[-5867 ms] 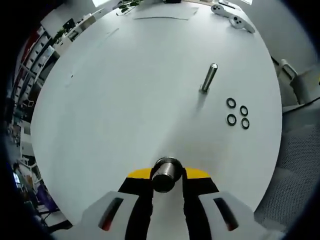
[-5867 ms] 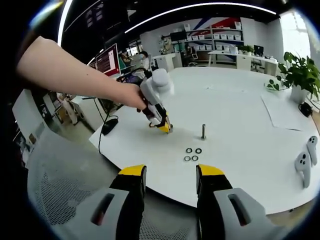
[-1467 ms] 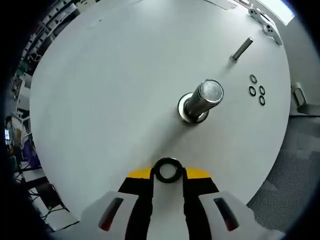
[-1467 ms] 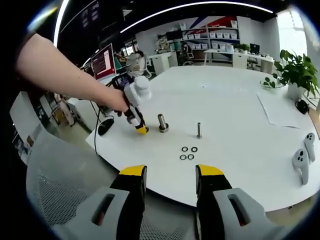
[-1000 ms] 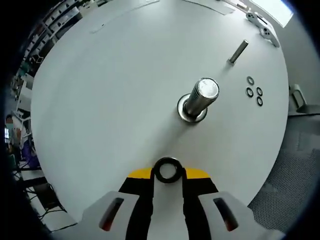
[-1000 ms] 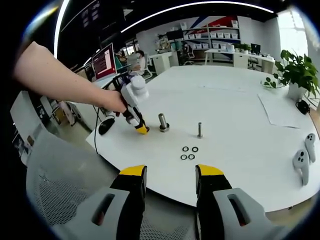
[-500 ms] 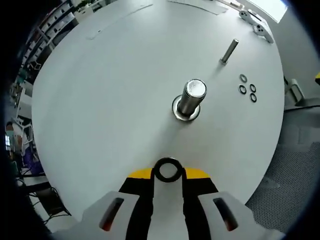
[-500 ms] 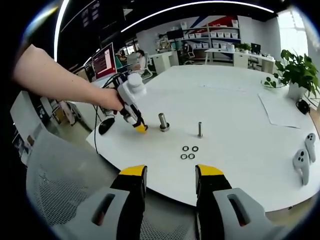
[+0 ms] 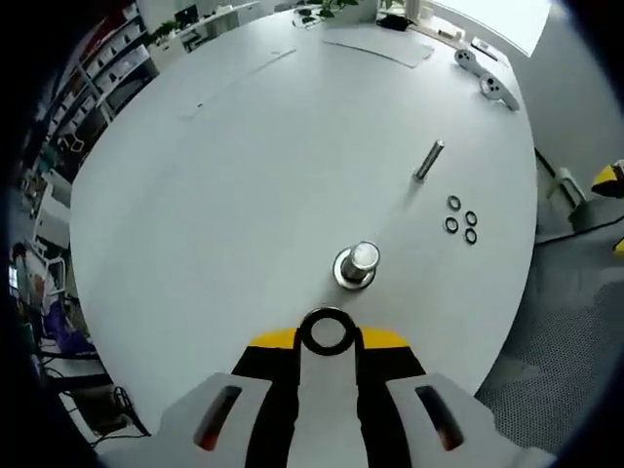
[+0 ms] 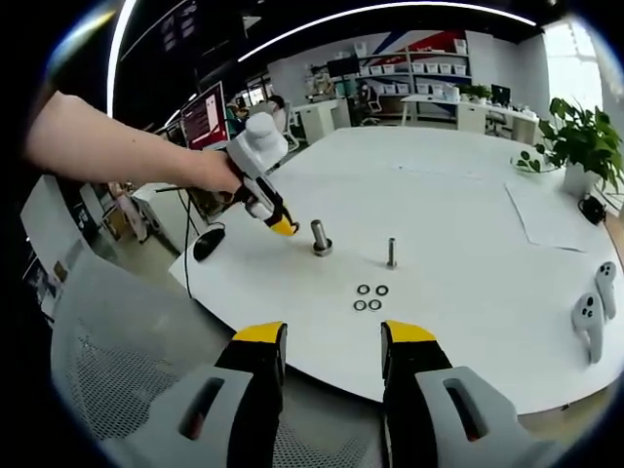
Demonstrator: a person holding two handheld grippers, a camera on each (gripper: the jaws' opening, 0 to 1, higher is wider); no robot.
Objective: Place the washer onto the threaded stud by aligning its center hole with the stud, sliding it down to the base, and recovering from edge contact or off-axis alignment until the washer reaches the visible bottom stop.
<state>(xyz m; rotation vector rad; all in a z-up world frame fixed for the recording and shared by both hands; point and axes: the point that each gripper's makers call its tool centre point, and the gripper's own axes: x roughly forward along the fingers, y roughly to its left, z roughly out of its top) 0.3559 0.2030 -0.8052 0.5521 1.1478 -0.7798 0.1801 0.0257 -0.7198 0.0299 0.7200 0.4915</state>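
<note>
Black washer (image 9: 327,332) sits clamped between the left gripper (image 9: 327,343) jaws in the left gripper view, just short of the upright steel stud (image 9: 356,264) on the white table (image 9: 224,166). Four spare washers (image 9: 461,219) lie beyond. In the right gripper view, the right gripper (image 10: 331,353) hangs spread and empty before the table edge, well apart from the stud (image 10: 319,237).

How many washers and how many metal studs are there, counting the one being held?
Washers: 5, one in the left gripper and four loose on the table
Studs: 2, the thick one and the thin one
Total: 7
</note>
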